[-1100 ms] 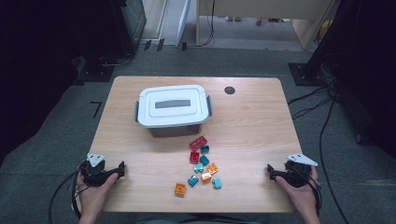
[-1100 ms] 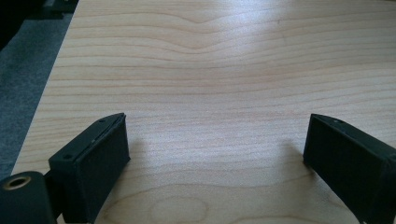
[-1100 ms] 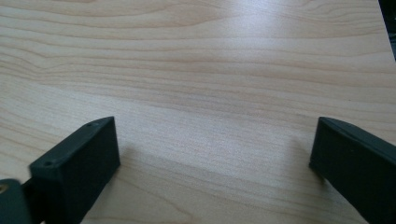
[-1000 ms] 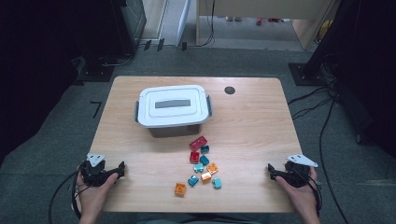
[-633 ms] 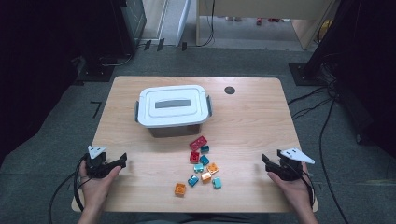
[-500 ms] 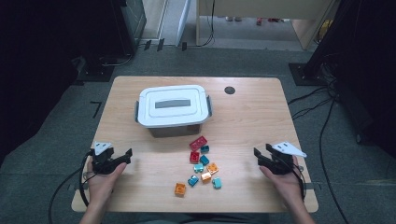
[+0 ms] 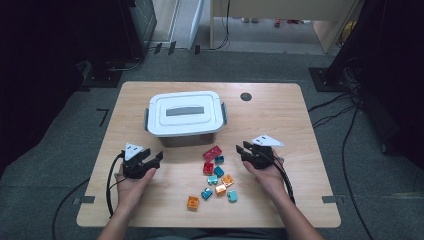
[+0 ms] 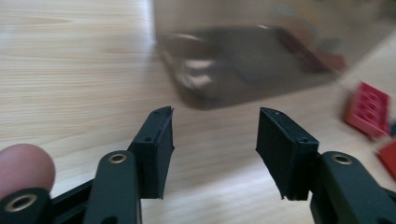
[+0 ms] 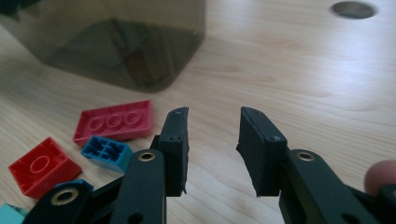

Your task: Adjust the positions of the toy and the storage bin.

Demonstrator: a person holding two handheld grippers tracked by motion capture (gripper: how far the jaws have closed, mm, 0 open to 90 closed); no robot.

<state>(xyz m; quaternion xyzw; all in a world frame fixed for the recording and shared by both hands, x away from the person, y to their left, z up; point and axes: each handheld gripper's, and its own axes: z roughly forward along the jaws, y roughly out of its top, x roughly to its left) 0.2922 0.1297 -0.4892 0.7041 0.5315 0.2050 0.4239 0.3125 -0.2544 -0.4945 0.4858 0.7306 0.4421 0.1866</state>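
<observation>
I see the light wooden table point(image 7: 300, 125) with the grey translucent plastic box point(image 7: 186, 120), white lid on, sitting toward its far middle. In front of the box lies the scatter of small plastic building bricks point(image 7: 215, 175): red, teal and orange, loose on the wood between my two hands. The left gripper point(image 7: 157, 157) is at the near left, aimed at the box's near left corner; in the left gripper view its jaws have just been closing, now roughly half apart, nothing between them, bare wood under the gap. The right gripper point(image 7: 240, 150) is right of the brick pile, pointing inward, just beside the bricks but not touching any. Its jaws have also just been closing and stand at a narrow gap, holding nothing. In the right gripper view the long pinkish-red flat brick point(image 9: 115, 120) lies left of the jaws, with a small blue brick point(image 9: 106, 152) and a red square brick point(image 9: 43, 167) nearer the camera.
</observation>
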